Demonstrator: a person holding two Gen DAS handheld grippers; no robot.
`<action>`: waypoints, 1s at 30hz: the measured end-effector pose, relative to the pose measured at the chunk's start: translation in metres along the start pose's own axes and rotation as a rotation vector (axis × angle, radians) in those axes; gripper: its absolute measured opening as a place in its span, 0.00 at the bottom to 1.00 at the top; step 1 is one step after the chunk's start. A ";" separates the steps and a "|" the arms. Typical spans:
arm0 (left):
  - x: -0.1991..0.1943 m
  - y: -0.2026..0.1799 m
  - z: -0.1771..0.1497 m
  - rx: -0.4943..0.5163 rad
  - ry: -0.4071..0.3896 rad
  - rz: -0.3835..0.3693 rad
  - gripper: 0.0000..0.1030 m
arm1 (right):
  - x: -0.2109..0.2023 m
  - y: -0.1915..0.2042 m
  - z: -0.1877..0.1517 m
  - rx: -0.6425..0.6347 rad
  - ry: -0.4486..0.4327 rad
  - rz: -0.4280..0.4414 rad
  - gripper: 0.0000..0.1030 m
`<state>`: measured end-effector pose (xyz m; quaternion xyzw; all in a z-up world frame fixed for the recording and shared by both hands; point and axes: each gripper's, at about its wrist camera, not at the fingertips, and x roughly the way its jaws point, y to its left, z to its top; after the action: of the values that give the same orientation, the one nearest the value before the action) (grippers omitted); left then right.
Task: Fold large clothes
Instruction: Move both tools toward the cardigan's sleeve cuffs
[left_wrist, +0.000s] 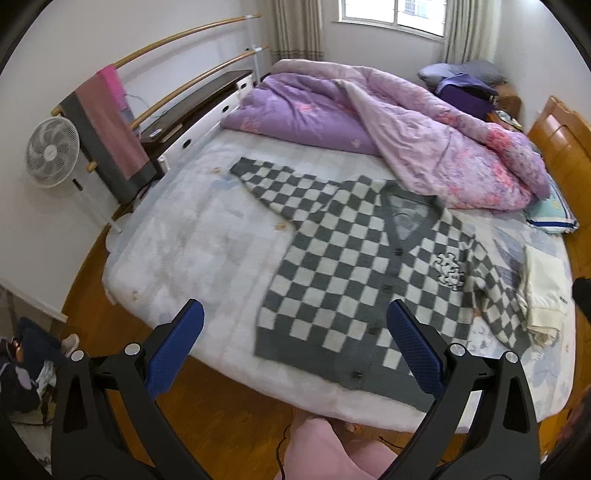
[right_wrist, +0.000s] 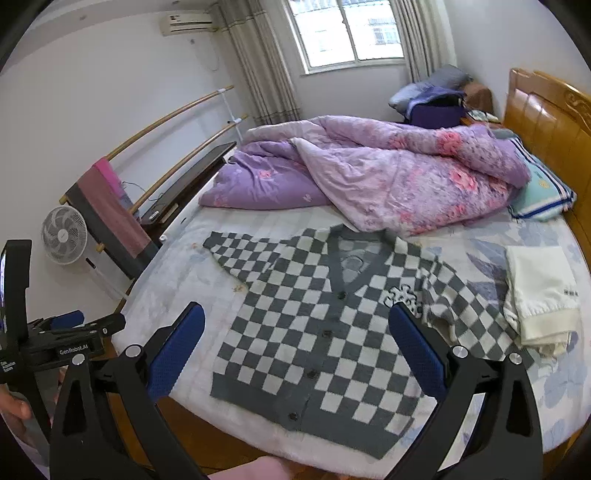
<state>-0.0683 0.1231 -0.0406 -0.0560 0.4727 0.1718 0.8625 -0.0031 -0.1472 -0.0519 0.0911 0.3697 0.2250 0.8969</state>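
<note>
Fingers (left_wrist: 413, 347) of both grippers spread, empty, above the bed's (left_wrist: 184, 258) near edge; checkered cardigan (left_wrist: 354, 266) beyond them lies flat for folding.

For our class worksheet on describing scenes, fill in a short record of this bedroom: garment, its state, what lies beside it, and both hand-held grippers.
garment: checkered cardigan
state: spread flat, buttoned, one sleeve out
surface: bed
beside it: folded cream garment
behind it: purple quilt
left hand-held gripper: open, empty
right hand-held gripper: open, empty
</note>
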 end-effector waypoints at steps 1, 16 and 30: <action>0.002 0.005 0.001 0.002 0.000 0.001 0.96 | 0.003 0.003 0.003 0.000 0.004 -0.009 0.93; 0.087 0.106 0.089 0.038 -0.066 -0.044 0.96 | 0.106 0.078 0.040 0.004 0.066 -0.125 0.93; 0.288 0.193 0.229 0.042 0.088 -0.209 0.95 | 0.260 0.145 0.088 0.039 0.174 -0.238 0.93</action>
<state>0.1886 0.4333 -0.1431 -0.0943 0.5051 0.0684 0.8552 0.1730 0.1037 -0.1030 0.0442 0.4584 0.1170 0.8799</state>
